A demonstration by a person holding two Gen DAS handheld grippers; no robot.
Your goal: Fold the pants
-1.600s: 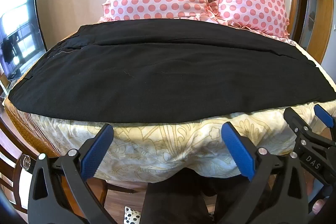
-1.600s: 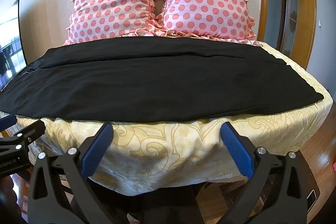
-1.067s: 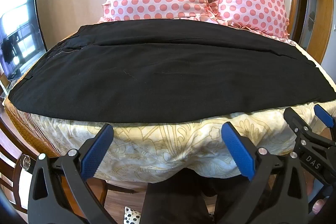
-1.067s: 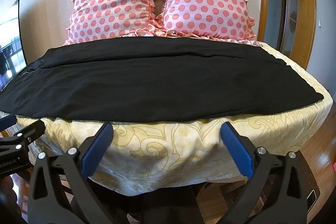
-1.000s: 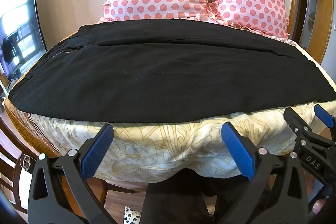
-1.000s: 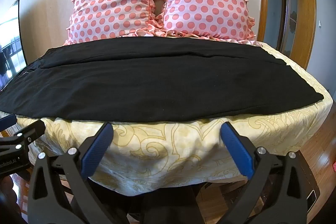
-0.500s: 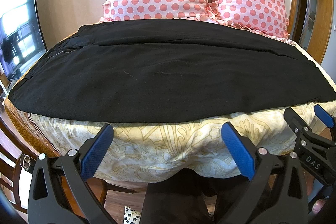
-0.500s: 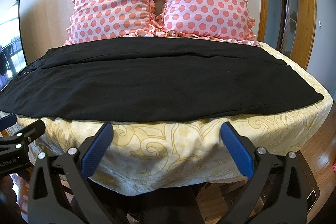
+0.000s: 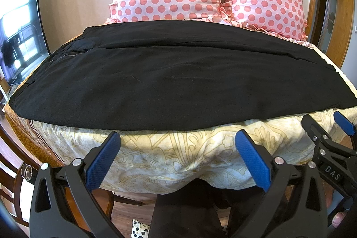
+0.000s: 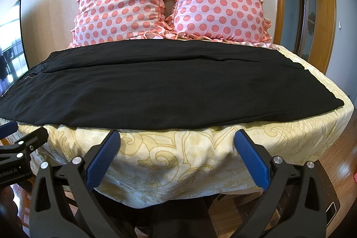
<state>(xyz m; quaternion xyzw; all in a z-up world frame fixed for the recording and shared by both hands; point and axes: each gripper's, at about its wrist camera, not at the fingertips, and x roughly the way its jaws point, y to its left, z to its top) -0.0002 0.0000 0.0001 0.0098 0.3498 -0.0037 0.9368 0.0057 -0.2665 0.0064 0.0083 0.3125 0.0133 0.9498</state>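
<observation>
Pre-grasp: my left claw (image 9: 177,156) and right claw (image 10: 176,156) gape, empty. Pants (image 9: 178,79) flat at 12 o'clock on bed (image 9: 178,148). Next, I reckon: pinch near hem.

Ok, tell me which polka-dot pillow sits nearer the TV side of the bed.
The left pillow: it leans beside the TV, while the other pillow sits toward the wooden doorframe.
</observation>
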